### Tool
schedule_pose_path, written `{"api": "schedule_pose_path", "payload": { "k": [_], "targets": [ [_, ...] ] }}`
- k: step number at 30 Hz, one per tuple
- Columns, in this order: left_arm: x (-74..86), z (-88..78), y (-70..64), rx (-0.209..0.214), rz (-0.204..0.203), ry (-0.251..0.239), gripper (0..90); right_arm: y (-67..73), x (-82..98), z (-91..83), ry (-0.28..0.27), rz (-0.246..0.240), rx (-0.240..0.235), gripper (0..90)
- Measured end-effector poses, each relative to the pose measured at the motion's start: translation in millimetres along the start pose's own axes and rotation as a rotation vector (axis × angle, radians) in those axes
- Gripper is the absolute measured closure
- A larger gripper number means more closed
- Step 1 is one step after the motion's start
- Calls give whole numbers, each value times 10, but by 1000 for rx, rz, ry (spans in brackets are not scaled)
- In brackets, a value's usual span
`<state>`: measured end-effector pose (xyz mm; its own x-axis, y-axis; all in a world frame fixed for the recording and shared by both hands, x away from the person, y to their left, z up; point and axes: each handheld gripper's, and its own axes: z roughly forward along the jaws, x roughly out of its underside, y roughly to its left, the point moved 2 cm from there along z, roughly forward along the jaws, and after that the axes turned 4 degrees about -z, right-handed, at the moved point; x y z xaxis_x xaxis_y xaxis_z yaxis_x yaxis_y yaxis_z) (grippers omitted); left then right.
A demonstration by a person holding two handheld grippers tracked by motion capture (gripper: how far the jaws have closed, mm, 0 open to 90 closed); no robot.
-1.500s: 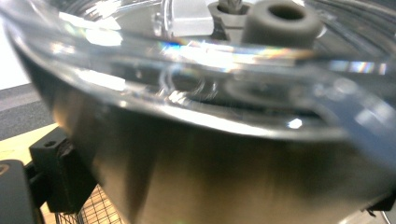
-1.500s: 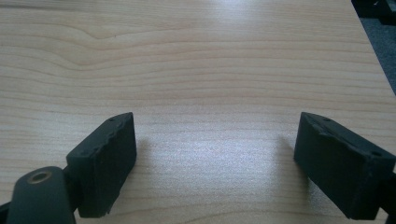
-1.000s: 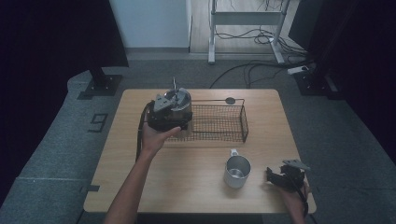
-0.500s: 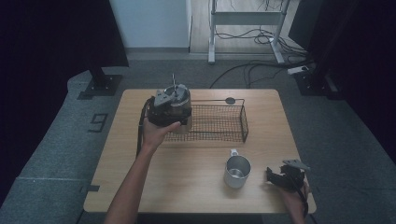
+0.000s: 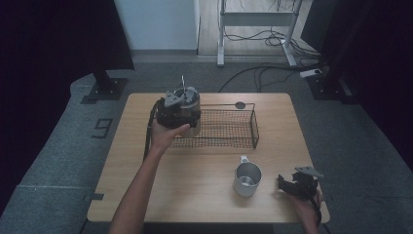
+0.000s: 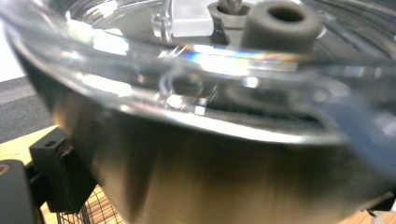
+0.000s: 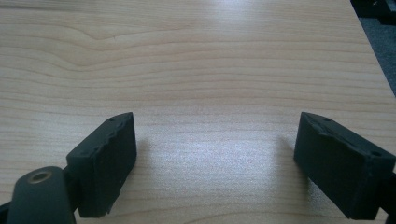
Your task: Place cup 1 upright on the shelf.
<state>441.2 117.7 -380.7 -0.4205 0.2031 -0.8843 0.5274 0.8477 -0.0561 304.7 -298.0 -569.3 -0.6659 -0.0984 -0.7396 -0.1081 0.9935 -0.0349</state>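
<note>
Holding a steel pot with a glass lid (image 5: 187, 105) in my left gripper (image 5: 176, 114), I have it at the upper middle of the high frame, over the left end of the wire basket (image 5: 229, 127); the jaws look clamped on its wall, one black pad visible beside the metal in the left gripper view. I judge the step is setting it into the basket, so next comes a steady lowering. My right gripper (image 7: 219, 163) rests at lower right, jaws wide apart over bare table (image 5: 195, 180). Count: one pot, one basket, one steel mug (image 5: 247, 178).
</note>
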Motion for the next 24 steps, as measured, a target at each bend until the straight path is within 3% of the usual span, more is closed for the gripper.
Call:
{"api": "schedule_pose_path", "payload": {
  "k": [24],
  "targets": [
    [51, 311, 157, -12, -33, 23, 42, 0, 1, -1, 1, 2, 1, 128]
  ]
}}
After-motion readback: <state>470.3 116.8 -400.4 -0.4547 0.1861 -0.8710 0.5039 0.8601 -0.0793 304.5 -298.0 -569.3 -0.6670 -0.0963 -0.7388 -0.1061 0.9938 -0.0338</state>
